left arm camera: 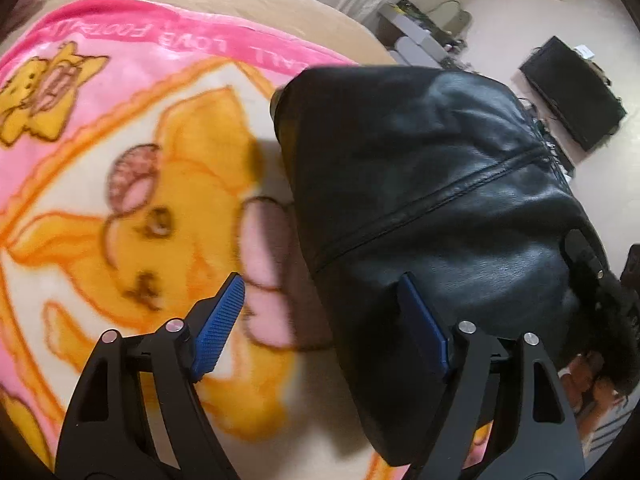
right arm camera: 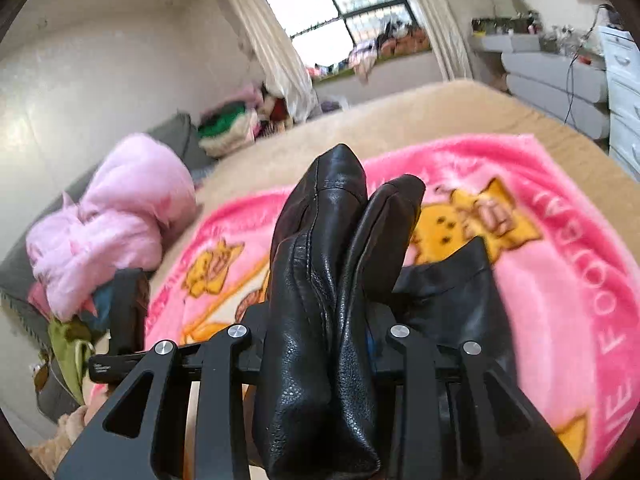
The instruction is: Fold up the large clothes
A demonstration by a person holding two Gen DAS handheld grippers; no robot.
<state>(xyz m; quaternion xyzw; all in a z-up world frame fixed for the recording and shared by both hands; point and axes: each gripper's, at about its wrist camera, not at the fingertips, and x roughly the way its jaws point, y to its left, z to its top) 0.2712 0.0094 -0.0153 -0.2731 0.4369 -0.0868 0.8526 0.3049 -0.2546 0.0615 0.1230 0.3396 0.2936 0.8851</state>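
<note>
Right gripper (right arm camera: 320, 344): pads hidden behind the bunched black leather jacket (right arm camera: 320, 280) clamped between its jaws. Garment creased, glossy, with a seam. Left gripper (left arm camera: 320, 320) stands apart, jacket draped against its right pad, over the pink cartoon blanket (left arm camera: 120, 160). Only the right view shows the window (right arm camera: 340, 4).

Your grippers: black frames, blue pads.
Your left gripper (left arm camera: 320, 320) carries ribbed blue finger pads (left arm camera: 220, 324) and silver pivot screws; your right gripper (right arm camera: 320, 336) shows matching black linkage.
</note>
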